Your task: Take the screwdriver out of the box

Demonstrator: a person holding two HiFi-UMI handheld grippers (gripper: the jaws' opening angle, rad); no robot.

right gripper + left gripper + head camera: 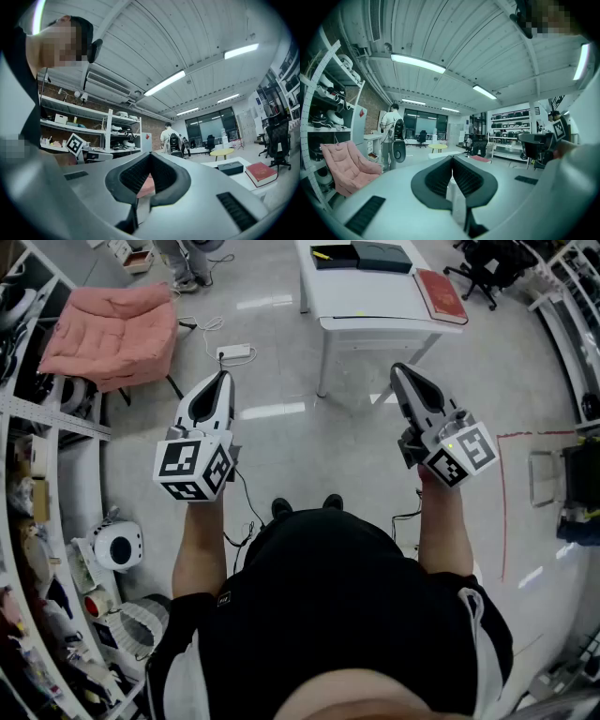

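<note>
I hold both grippers level in front of me, over the floor and short of a white table (375, 310). On that table lie two dark boxes (380, 256), and a small yellow item (322, 254) rests on the left one; I cannot make out a screwdriver. My left gripper (222, 379) is shut with nothing in it, its pads meeting at the tip (452, 159). My right gripper (400, 371) is also shut and empty, as its own view (150, 155) confirms. In the right gripper view one dark box (230, 168) sits ahead to the right.
A red book (441, 294) lies on the table's right end. A pink cushioned chair (112, 329) stands at the left, beside cluttered shelves (28, 521). A power strip with cables (234, 352) lies on the floor. A person with a backpack (391, 136) stands further off.
</note>
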